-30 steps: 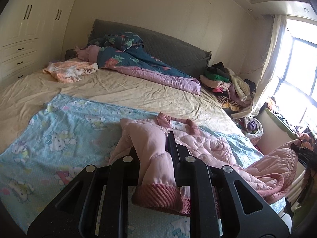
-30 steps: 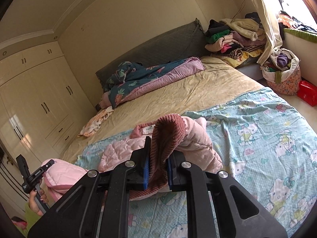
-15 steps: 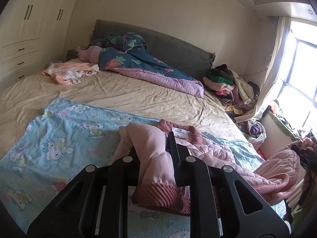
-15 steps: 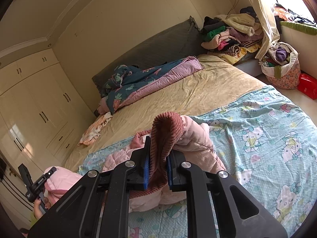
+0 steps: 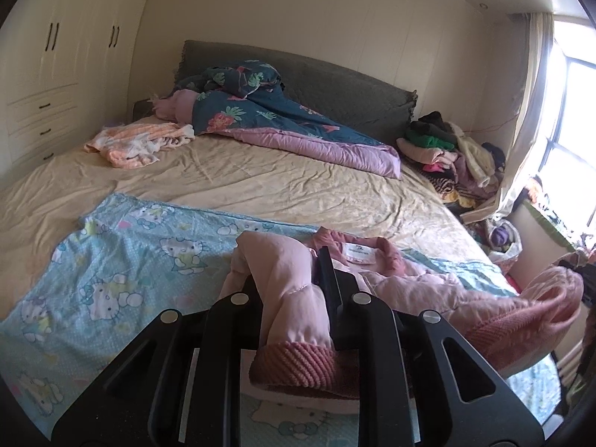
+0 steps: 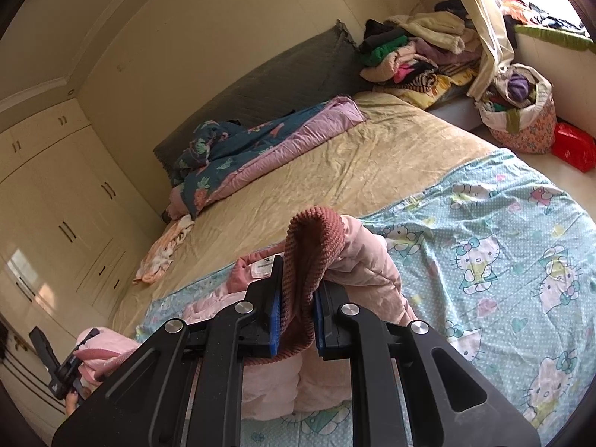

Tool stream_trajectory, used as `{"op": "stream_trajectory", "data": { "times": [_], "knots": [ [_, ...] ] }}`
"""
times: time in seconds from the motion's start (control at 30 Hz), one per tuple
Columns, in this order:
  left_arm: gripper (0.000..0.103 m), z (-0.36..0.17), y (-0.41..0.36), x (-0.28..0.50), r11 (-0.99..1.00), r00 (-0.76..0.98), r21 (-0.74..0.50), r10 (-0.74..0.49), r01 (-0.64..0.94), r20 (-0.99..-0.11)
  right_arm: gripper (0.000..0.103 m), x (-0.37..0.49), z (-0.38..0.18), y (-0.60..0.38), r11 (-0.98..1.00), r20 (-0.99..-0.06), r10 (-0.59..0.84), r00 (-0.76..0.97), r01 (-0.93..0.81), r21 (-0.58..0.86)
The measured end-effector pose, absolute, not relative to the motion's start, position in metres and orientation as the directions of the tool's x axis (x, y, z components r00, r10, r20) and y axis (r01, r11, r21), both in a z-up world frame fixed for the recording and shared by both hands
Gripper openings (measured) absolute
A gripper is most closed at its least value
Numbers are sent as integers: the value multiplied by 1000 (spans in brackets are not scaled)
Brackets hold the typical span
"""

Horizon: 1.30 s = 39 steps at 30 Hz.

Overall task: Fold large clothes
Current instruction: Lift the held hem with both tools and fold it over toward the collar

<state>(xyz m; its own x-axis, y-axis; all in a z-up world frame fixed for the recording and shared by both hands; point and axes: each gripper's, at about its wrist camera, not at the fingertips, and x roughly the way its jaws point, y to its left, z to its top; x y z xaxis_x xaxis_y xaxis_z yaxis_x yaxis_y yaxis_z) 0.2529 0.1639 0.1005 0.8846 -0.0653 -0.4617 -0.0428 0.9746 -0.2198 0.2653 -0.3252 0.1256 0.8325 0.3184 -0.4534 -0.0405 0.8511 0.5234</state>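
Observation:
A pink quilted jacket (image 5: 421,287) with dark pink ribbed cuffs and collar lies on a blue cartoon-cat sheet (image 5: 123,272) at the foot of the bed. My left gripper (image 5: 294,290) is shut on one sleeve near its ribbed cuff (image 5: 298,367). My right gripper (image 6: 298,290) is shut on the other ribbed cuff (image 6: 313,238), held above the sheet (image 6: 503,268). The jacket body (image 6: 357,260) hangs between the two grippers. The left gripper shows at the far left of the right wrist view (image 6: 67,368).
A beige bed (image 5: 260,186) carries a dark floral quilt (image 5: 268,111) by the grey headboard and an orange-white garment (image 5: 138,141). A clothes pile (image 5: 447,149) sits at the right. White wardrobes (image 5: 44,74) stand left. A bag (image 6: 517,111) and red box (image 6: 573,145) are on the floor.
Both grippers have shifted slightly forward over the bed, still holding the sleeves. The jacket collar sits a little nearer the left gripper. Grips are unchanged.

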Motion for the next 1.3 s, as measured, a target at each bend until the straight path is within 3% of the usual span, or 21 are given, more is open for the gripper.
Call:
{"op": "stream_trajectory", "data": {
  "times": [0.87, 1.17, 1.3],
  "knots": [
    [14, 47, 160, 323, 989, 834, -96, 45, -117, -550, 13, 358, 65, -326, 887, -589, 254, 767, 59, 458],
    [14, 37, 157, 330, 990, 824, -77, 55, -119, -564, 14, 362, 50, -328, 883, -594, 265, 760, 55, 465],
    [14, 38, 158, 330, 988, 822, -93, 45, -119, -567, 20, 360, 53, -332, 859, -574, 317, 755, 28, 511]
  ]
}}
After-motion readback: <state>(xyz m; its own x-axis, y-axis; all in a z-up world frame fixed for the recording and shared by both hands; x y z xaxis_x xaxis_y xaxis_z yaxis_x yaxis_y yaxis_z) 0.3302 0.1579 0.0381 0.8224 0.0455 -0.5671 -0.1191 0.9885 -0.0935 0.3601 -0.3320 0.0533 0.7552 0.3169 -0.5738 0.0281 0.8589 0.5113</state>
